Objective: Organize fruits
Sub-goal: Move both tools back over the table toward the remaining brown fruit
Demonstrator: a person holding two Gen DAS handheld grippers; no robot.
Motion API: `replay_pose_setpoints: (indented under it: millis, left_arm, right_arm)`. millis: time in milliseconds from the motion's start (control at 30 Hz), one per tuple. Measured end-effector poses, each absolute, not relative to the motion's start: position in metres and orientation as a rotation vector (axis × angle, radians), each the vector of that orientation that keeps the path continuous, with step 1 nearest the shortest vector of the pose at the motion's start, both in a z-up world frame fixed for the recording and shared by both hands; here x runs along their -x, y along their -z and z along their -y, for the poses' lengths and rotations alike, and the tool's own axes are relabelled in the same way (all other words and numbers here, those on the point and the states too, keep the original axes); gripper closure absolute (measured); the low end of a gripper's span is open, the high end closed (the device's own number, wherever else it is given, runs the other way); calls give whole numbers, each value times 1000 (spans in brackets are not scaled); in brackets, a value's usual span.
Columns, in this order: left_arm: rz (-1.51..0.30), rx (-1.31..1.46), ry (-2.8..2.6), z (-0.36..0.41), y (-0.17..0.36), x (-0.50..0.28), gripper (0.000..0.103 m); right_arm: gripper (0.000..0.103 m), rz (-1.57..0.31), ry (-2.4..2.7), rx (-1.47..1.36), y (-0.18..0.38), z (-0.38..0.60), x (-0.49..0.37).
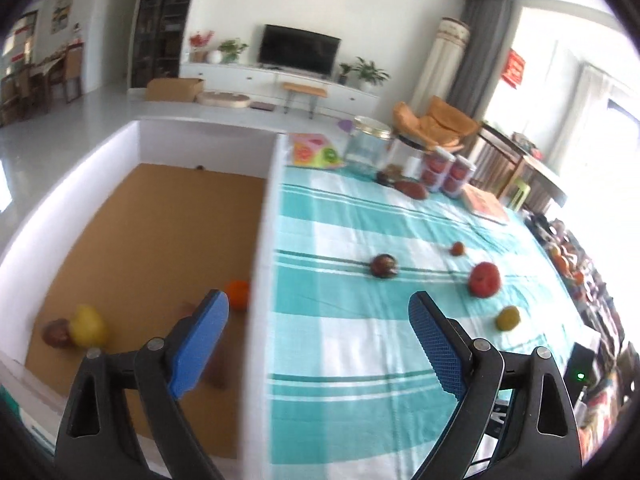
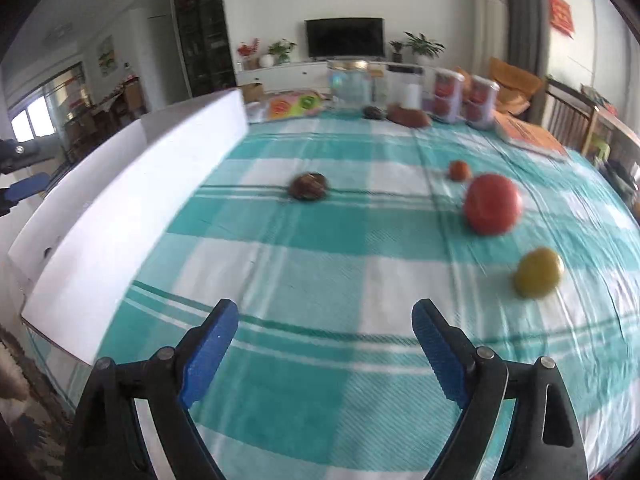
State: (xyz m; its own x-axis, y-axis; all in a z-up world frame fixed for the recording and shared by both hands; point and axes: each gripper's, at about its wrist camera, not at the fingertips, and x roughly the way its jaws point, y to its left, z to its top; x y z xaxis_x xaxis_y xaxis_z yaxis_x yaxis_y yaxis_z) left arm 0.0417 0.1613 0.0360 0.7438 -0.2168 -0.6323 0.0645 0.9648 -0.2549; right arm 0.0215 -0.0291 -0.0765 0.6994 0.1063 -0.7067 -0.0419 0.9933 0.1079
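Note:
My left gripper (image 1: 318,298) is open and empty, its fingers straddling the right wall of a white box (image 1: 266,240) with a brown cardboard floor. In the box lie an orange (image 1: 238,294), a yellow fruit (image 1: 88,326) and a dark red fruit (image 1: 56,332). On the teal checked cloth rest a dark brown fruit (image 1: 383,266) (image 2: 308,186), a small red-orange fruit (image 2: 459,170), a big red fruit (image 2: 493,204) and a yellow-green fruit (image 2: 538,273). My right gripper (image 2: 324,312) hangs open and empty over the cloth, short of all of them.
At the table's far end stand a glass jar (image 2: 348,86), two red-filled jars (image 2: 448,96), a brown lump (image 2: 408,116), a colourful packet (image 2: 292,106) and an orange book (image 2: 532,136). The box wall (image 2: 132,216) borders the cloth on the left. A blurred brown shape (image 1: 218,372) lies behind my left finger.

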Motion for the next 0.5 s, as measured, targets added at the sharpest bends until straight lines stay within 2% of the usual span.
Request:
replay_pose_setpoints:
  millis: [133, 267, 500]
  left_arm:
    - [-759, 162, 300, -97, -27, -38, 8]
    - [-831, 117, 368, -44, -4, -38, 8]
    - [-913, 42, 303, -26, 46, -46, 8]
  right_arm:
    - [15, -795, 3, -189, 93, 73, -6]
    - [15, -766, -2, -235, 87, 87, -2]
    - [15, -787, 1, -281, 96, 92, -3]
